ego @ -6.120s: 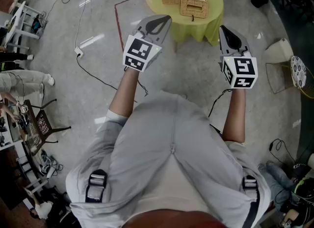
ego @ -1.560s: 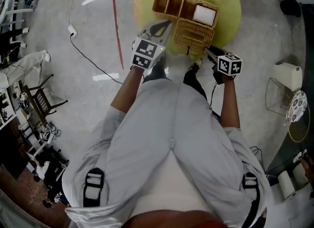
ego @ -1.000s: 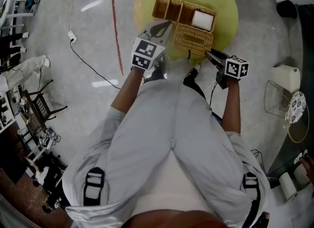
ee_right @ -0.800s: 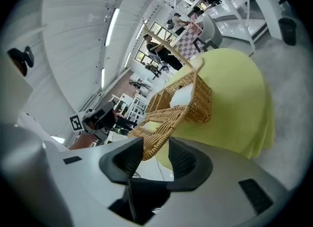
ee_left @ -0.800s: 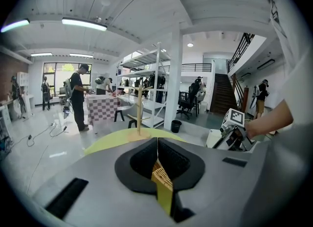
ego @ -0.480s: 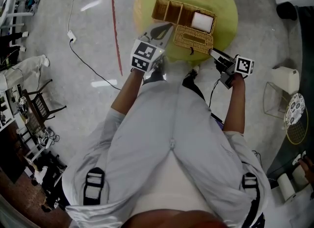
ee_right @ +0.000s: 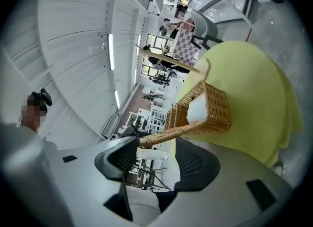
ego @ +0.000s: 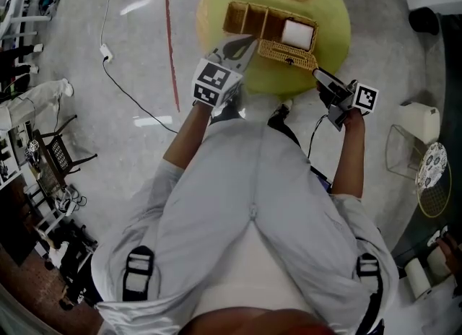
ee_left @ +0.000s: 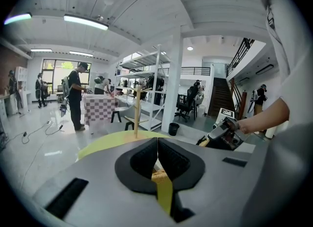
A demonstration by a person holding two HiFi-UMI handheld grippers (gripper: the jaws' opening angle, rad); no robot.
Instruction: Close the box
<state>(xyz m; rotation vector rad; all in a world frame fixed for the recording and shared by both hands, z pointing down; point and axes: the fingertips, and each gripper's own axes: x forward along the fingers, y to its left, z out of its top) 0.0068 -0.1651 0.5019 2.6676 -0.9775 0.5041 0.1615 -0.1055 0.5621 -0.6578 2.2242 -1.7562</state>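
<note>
With right hand-held gripper (ee_right: pixel 156 148) just opened wide around its rim, the wicker lid (ee_right: pixel 168 134) may flop back; left hand-held gripper (ee_left: pixel 157 147) closed

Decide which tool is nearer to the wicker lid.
Right. The right tool, its jaws just opened wider, straddles the wicker lid edge; the left tool, shut, sits by the box at its near-left corner.

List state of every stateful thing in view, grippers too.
wicker box: open, white item in its right compartment
lid: raised partway, not down on the box
left gripper: jaws together, at the box's near-left corner
right gripper: jaws just opened, apart, lid's rim between them, not gripped
</note>
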